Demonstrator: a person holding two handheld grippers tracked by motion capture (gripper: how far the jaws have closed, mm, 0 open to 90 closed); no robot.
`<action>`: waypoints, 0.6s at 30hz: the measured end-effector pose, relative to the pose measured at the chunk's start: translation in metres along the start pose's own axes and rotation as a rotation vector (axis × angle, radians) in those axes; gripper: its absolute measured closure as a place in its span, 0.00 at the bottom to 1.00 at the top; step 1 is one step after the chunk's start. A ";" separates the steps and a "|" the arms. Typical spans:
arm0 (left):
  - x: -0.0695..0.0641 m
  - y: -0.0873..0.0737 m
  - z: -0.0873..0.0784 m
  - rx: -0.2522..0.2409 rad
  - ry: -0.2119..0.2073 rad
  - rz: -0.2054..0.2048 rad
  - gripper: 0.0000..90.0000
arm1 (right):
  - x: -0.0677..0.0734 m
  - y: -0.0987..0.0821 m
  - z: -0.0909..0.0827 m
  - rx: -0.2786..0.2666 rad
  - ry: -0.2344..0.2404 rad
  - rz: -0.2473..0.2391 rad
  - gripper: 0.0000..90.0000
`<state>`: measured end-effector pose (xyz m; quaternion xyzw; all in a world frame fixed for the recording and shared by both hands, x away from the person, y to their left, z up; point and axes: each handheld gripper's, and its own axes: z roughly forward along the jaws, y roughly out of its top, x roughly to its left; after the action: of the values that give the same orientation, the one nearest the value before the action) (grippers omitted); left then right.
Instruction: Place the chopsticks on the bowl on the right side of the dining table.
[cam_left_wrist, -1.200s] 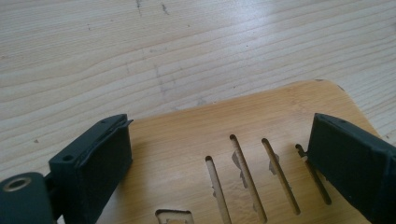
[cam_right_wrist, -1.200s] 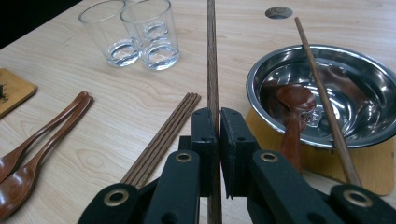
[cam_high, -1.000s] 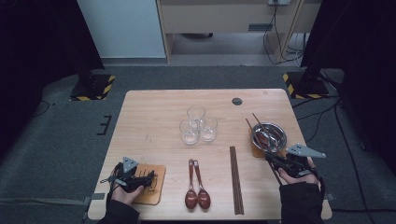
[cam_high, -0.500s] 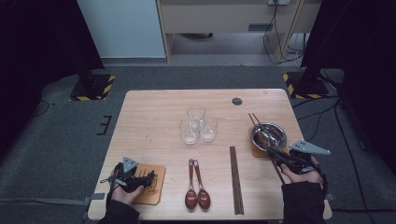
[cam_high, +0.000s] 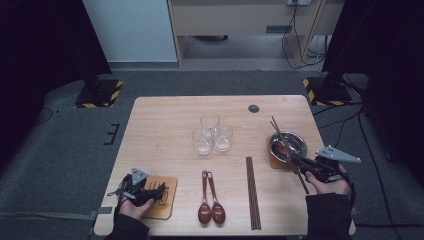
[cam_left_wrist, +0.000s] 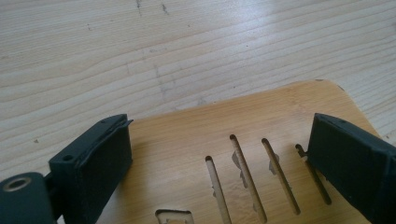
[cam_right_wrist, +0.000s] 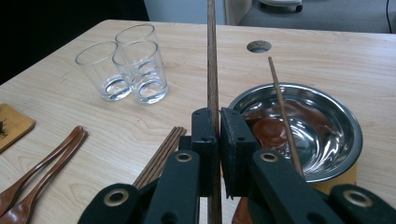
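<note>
Pale wood table (cam_high: 165, 125): we list it first as the largest item; everything below rests on it.
Steel bowl (cam_high: 288, 145): round, shiny, on a wooden coaster at our right; a dark red spoon lies inside and one dark wooden chopstick (cam_right_wrist: 283, 112) leans across its rim.
Slotted bamboo coaster (cam_left_wrist: 243, 154): square, near-left corner; our left gripper (cam_high: 145, 192) rests over it, jaws apart, nothing between them.
Clear glass tumblers (cam_high: 212, 133): three, touching, mid-table.
Right gripper (cam_right_wrist: 218, 140): jaws clamped on a second dark wooden chopstick (cam_right_wrist: 211, 56), held just beside the bowl.
Brown chopstick pair (cam_high: 253, 192): flat, near the front edge.
Two red-brown wooden spoons (cam_high: 210, 202): side by side.
Risk: we judge the thin stick may pivot or slip in the grip, knocking the leaning stick or tipping the bowl.
</note>
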<state>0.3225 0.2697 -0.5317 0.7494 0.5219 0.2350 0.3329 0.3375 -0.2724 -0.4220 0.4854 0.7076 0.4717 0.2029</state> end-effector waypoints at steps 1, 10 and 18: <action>0.000 0.000 0.000 0.000 0.000 0.000 0.06 | -0.002 0.001 -0.001 -0.002 -0.003 -0.002 0.94; 0.000 0.000 0.000 0.000 0.000 0.000 0.06 | -0.011 0.002 0.002 -0.002 -0.017 0.001 0.94; 0.000 0.000 0.000 0.000 0.000 0.000 0.06 | -0.024 0.005 0.007 -0.007 -0.029 0.001 0.94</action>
<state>0.3225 0.2696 -0.5317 0.7493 0.5220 0.2350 0.3329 0.3557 -0.2898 -0.4250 0.4919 0.7026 0.4673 0.2145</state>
